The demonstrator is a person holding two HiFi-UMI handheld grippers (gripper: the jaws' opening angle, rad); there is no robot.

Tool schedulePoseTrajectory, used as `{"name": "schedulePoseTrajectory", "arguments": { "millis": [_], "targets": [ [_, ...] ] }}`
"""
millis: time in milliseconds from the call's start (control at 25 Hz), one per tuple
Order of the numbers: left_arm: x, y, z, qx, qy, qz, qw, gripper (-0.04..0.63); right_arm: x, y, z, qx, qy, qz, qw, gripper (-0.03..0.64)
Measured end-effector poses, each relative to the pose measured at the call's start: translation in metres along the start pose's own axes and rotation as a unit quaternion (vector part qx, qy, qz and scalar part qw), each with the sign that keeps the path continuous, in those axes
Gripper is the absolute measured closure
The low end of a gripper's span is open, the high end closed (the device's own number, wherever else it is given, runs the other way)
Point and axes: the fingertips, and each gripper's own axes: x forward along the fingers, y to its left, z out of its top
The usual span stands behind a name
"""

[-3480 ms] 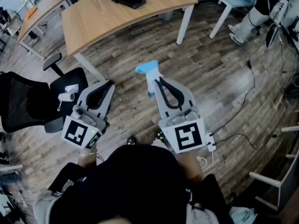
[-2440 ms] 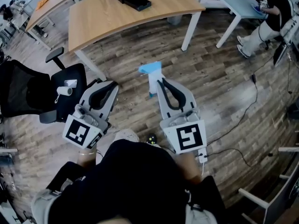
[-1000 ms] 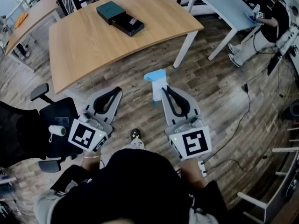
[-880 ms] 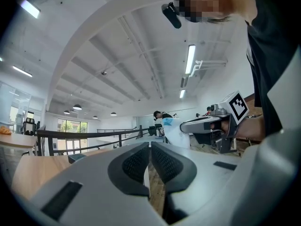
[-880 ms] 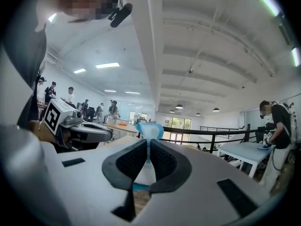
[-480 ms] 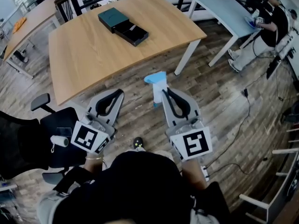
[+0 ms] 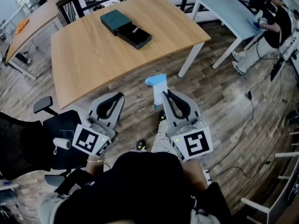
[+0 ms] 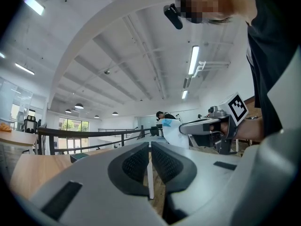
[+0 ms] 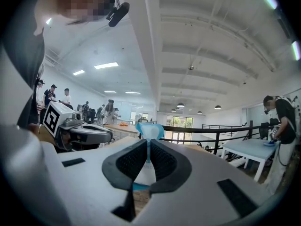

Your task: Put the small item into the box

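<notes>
The small item is a white packet with a light-blue top point(image 7: 157, 85). My right gripper point(image 7: 164, 94) is shut on its lower part and holds it upright over the wooden floor. In the right gripper view the packet point(image 9: 149, 130) stands up between the dark pads point(image 9: 162, 160). My left gripper point(image 7: 120, 96) is shut with nothing in it, a little left of the right one. The box lies far ahead on the wooden table point(image 7: 93, 59). It is a dark teal lid point(image 7: 116, 19) with an open black tray point(image 7: 136, 36) beside it. Both grippers are short of the table's near edge.
A black office chair point(image 7: 25, 141) with a white roll point(image 7: 62, 144) on its seat stands at my left. The table's white leg point(image 7: 190, 59) is ahead on the right. A light-blue table point(image 7: 229, 6) and a seated person point(image 7: 271, 27) are at the far right. Cables run across the floor.
The table and box have come nearer and lower in the head view as I walk toward them. Both grippers keep their pose, and the right one still holds the packet.
</notes>
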Motion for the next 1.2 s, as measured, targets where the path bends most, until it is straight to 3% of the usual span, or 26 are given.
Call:
{"name": "schedulePoseTrajectory", "arguments": {
  "millis": [160,560,1200],
  "targets": [
    [0.019,0.019,0.003,0.007,0.004,0.022,0.9997,0.569,0.029,-0.022,0.002,0.016,-0.012,0.019,1.000,0.581],
    [0.071,0.073,0.002,0.013,0.018,0.107,0.9940,0.569,0.117,-0.063,-0.002,0.024,-0.029,0.116,0.992,0.581],
    [0.183,0.119,-0.005,0.026,0.032,0.165,0.9854,0.569,0.201,-0.167,-0.017,0.032,-0.041,0.174,0.983,0.581]
  ]
}}
